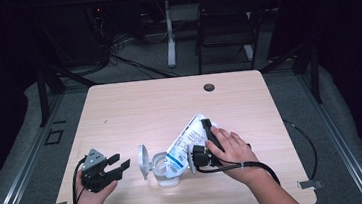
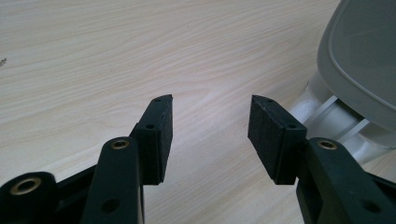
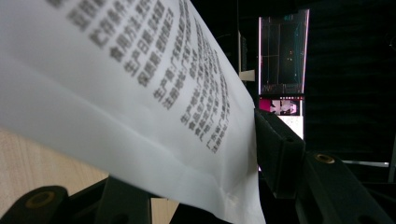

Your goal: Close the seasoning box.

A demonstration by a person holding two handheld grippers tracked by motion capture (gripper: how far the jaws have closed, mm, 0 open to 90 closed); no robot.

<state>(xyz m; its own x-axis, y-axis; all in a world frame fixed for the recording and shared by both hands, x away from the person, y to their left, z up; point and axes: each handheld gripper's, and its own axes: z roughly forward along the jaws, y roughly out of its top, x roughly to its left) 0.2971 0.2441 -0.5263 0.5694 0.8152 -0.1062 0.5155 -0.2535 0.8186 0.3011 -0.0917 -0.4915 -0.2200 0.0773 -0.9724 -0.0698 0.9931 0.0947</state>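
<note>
A white pouch (image 1: 185,142) with blue and black print slants down to the left, its lower end at the mouth of a clear container (image 1: 164,173). The container's round lid (image 1: 143,162) is flipped open to its left. My right gripper (image 1: 199,133) is shut on the pouch's upper part. In the right gripper view the printed pouch (image 3: 116,84) lies between the jaws of that gripper (image 3: 210,119) and hides the left one. My left gripper (image 1: 117,163) rests on the table left of the lid, open with nothing in it. In the left gripper view that gripper (image 2: 210,112) faces bare wood, the grey lid (image 2: 364,56) at right.
The light wooden table (image 1: 134,106) has a dark round hole (image 1: 209,86) near its far edge. A black cable (image 1: 300,138) trails from the right gripper off the table's right side. A chair (image 1: 224,22) and a desk leg (image 1: 170,38) stand beyond the table.
</note>
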